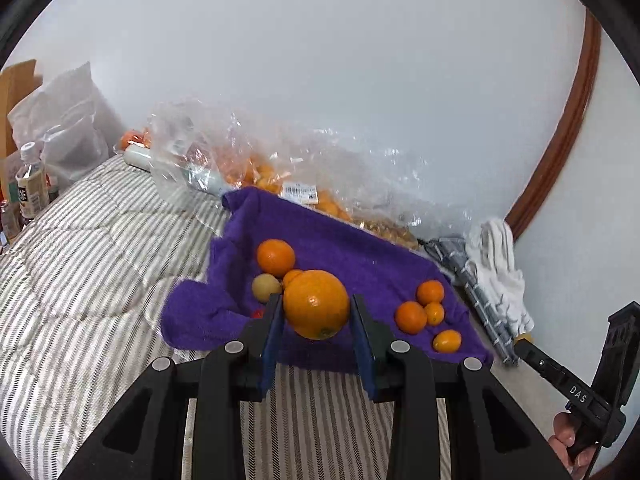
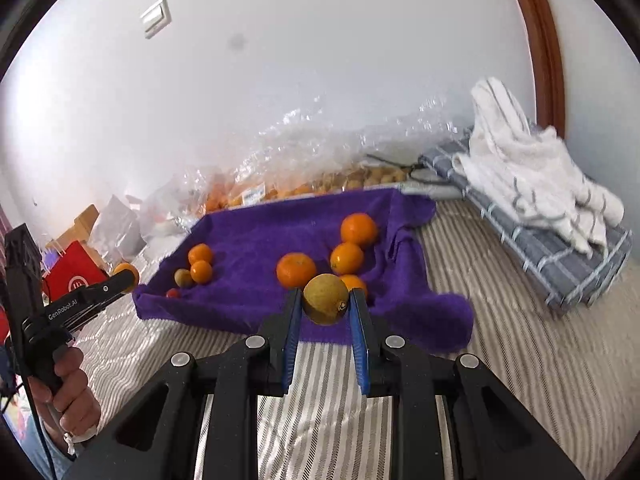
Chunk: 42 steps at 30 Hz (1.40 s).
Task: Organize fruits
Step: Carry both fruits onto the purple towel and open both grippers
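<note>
A purple towel lies on the striped bedding and bears several fruits. My left gripper is shut on a large orange and holds it over the towel's near edge. Behind it lie an orange and a yellowish fruit; small oranges lie to the right. My right gripper is shut on a yellow-green round fruit above the towel. Oranges lie beyond it. The left gripper also shows in the right wrist view with its orange.
Clear plastic bags of fruit line the wall behind the towel. Folded grey and white cloths lie at the right. Bottles and a red bag stand at the left. Striped bedding surrounds the towel.
</note>
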Each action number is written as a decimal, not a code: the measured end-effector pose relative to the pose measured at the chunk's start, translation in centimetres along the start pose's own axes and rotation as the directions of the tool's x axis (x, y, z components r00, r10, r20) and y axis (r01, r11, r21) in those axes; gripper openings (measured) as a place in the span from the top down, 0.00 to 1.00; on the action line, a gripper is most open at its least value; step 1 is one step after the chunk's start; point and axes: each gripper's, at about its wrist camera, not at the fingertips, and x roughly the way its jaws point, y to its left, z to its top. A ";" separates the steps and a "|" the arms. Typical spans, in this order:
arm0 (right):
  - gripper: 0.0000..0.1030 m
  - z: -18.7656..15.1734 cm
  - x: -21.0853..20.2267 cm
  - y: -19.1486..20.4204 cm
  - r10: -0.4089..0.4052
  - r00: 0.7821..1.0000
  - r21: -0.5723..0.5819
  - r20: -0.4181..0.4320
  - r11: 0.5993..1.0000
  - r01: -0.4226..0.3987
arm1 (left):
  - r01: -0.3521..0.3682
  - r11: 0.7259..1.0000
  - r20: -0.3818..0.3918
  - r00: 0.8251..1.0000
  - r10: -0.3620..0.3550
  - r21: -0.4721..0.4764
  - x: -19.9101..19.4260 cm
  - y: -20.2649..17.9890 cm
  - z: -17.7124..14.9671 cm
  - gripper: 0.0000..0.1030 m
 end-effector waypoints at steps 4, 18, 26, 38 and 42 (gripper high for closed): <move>0.77 1.8 -0.5 0.9 -0.004 1.000 -0.037 0.025 0.999 0.005 | -0.003 1.000 -0.001 1.000 0.003 -0.007 -0.5 0.5 1.1 0.70; 0.77 4.5 7.3 4.2 0.045 0.997 -0.105 -0.056 0.993 -0.051 | -0.053 0.988 -0.084 0.994 0.066 0.144 4.4 -1.1 4.7 0.70; 0.77 2.0 11.3 3.0 0.014 0.980 -0.102 -0.197 0.994 -0.035 | -0.075 0.977 -0.188 0.976 0.114 0.200 8.1 -0.4 2.5 0.70; 0.77 0.9 12.7 3.0 -0.012 0.965 -0.121 -0.263 0.992 -0.020 | -0.085 0.963 -0.256 0.955 0.152 0.255 9.7 -0.8 1.0 0.70; 0.77 0.9 12.7 2.7 -0.006 0.964 -0.107 -0.264 0.994 -0.023 | -0.078 0.966 -0.257 0.956 0.143 0.247 9.5 -0.8 1.1 0.70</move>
